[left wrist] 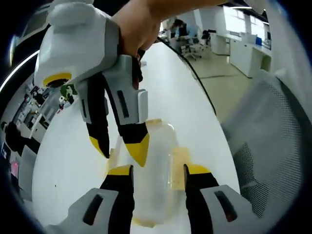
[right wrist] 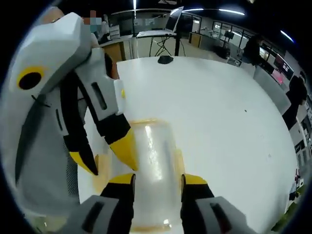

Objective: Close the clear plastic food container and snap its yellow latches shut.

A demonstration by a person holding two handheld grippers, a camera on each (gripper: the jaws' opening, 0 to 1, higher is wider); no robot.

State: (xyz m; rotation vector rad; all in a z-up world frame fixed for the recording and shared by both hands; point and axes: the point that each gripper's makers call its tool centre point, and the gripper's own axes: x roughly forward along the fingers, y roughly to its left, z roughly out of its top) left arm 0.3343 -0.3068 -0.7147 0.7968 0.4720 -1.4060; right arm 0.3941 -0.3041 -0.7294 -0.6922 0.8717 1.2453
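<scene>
Yellow-tipped grippers (left wrist: 155,171) (right wrist: 157,178) over clear ribbed container (right wrist: 153,156)

Container (left wrist: 156,165) on table (left wrist: 185,97), between jaws of both hand-held grippers.

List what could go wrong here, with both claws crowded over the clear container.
1. The left claw and right claw hover open over the same container, tips close together, so they might collide.
2. The container looks light on a smooth white table; a sideways push on a yellow latch could slide it rather than snap it.
</scene>
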